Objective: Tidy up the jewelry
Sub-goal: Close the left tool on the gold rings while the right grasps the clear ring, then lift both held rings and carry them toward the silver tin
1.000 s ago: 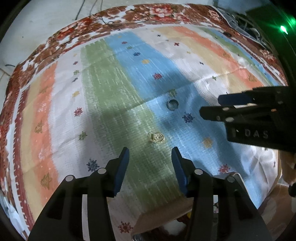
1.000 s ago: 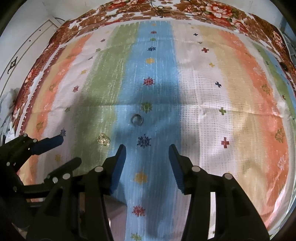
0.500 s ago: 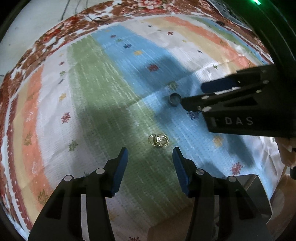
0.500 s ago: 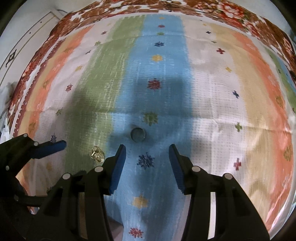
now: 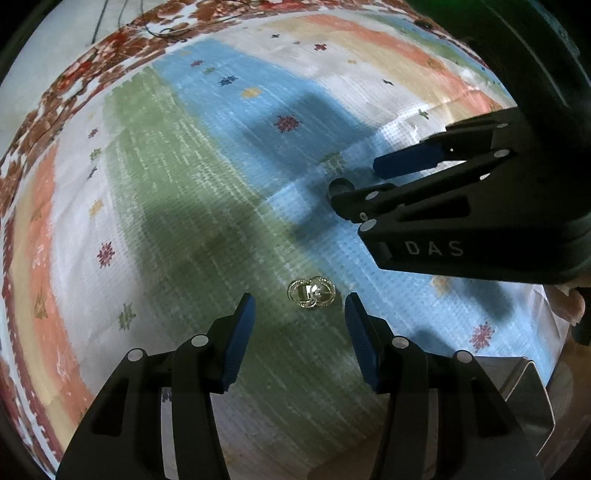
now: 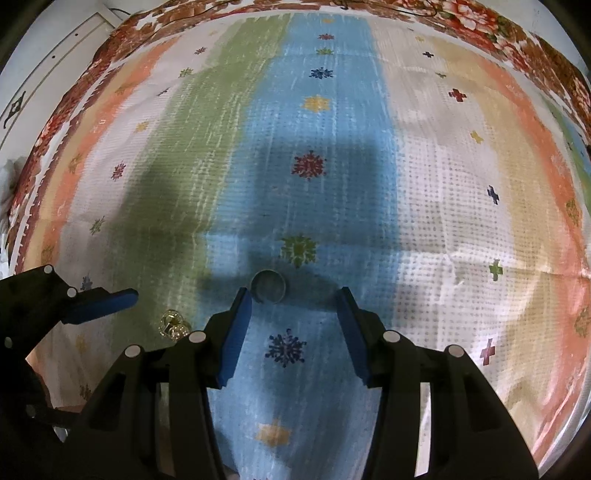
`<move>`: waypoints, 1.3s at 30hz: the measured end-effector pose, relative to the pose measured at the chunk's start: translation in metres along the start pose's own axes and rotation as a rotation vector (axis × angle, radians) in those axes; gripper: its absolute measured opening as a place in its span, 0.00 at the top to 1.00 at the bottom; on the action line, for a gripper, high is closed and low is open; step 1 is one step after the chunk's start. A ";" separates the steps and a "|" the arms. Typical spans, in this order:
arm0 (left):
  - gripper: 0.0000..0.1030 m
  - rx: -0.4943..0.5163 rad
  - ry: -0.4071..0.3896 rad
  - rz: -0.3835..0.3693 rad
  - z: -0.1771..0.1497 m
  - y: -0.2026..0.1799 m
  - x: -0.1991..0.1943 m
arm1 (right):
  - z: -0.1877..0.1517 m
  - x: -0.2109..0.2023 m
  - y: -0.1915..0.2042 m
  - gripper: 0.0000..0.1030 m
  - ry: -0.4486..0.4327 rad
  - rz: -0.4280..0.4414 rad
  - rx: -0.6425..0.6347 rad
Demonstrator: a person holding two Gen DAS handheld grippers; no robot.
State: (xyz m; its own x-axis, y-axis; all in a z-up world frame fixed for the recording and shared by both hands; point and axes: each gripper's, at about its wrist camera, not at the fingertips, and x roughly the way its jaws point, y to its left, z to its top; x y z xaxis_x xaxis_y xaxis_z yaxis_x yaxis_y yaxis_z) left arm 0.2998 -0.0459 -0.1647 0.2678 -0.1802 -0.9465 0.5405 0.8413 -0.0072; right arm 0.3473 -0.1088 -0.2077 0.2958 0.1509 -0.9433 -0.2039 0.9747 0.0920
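A pair of gold earrings (image 5: 312,293) lies on the striped cloth, just ahead of my open, empty left gripper (image 5: 300,308). They also show in the right wrist view (image 6: 173,325), left of the right gripper. A silver ring (image 6: 267,287) stands on the blue stripe, close in front of my open, empty right gripper (image 6: 293,301), nearer its left finger. In the left wrist view the ring (image 5: 340,185) is partly hidden behind the right gripper's near finger (image 5: 354,201).
The striped cloth (image 6: 443,184) with a floral border covers the table. An open grey box (image 5: 517,387) sits at the near right edge in the left wrist view. Cables lie at the far edge (image 5: 177,27).
Both grippers have moved forward and lower. The left gripper has closed in on the earrings, the right gripper on the ring. Both stayed open.
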 end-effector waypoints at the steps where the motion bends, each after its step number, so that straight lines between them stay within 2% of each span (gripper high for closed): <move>1: 0.51 0.008 0.003 -0.004 0.001 0.000 0.001 | 0.001 0.001 0.001 0.53 0.000 -0.002 -0.001; 6: 0.51 0.068 0.026 -0.028 0.008 -0.006 0.006 | 0.001 0.002 0.001 0.54 -0.003 -0.002 -0.005; 8: 0.61 0.091 0.042 -0.025 0.007 -0.010 0.010 | 0.001 0.002 0.000 0.57 -0.004 -0.004 -0.007; 12: 0.65 0.091 0.056 -0.028 0.007 -0.011 0.013 | 0.001 0.004 -0.001 0.62 -0.002 -0.009 -0.008; 17: 0.82 0.065 0.060 -0.042 0.008 -0.006 0.015 | -0.001 0.004 -0.002 0.67 -0.010 -0.027 -0.015; 19: 0.86 0.072 0.058 -0.043 0.008 -0.008 0.015 | -0.001 0.004 -0.003 0.69 -0.012 -0.027 -0.013; 31: 0.86 0.090 0.038 -0.014 0.005 -0.015 0.012 | -0.002 0.003 -0.002 0.78 -0.015 -0.031 -0.031; 39: 0.87 0.073 0.019 0.007 0.004 -0.014 0.006 | -0.003 0.001 0.000 0.78 -0.022 -0.030 -0.032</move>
State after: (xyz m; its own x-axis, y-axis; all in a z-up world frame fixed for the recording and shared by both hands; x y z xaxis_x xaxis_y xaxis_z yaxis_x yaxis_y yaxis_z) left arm 0.2967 -0.0603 -0.1690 0.2570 -0.1636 -0.9525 0.5957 0.8029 0.0229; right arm 0.3446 -0.1094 -0.2098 0.3224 0.1255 -0.9382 -0.2242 0.9731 0.0532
